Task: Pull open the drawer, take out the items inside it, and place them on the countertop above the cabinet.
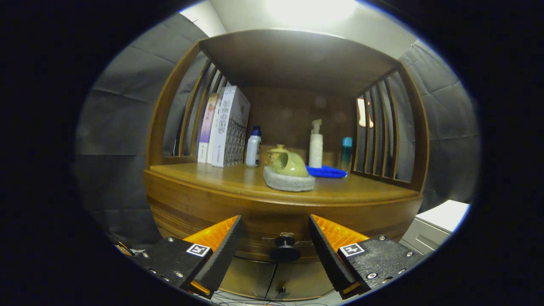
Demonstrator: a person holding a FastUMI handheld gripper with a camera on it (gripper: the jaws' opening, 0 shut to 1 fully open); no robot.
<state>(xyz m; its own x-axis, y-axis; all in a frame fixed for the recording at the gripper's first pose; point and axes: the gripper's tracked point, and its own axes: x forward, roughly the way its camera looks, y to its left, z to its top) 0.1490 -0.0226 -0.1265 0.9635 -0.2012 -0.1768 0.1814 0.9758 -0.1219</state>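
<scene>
Tool spread wide — drawer knob between fingers, untouched.

Your gripper has two wedge-shaped fingers, each w/ a black ribbed rubber pad on the inner face and an orange ribbed plastic body behind it. Each finger sits on a black flat mounting block w/ several silver screws around its edge. On top of each block you see a small white square marker w/ a black pattern. A thin orange strip shows under the blocks at the bottom. The fingers stand apart, w/ a wide gap between the pads.
</scene>
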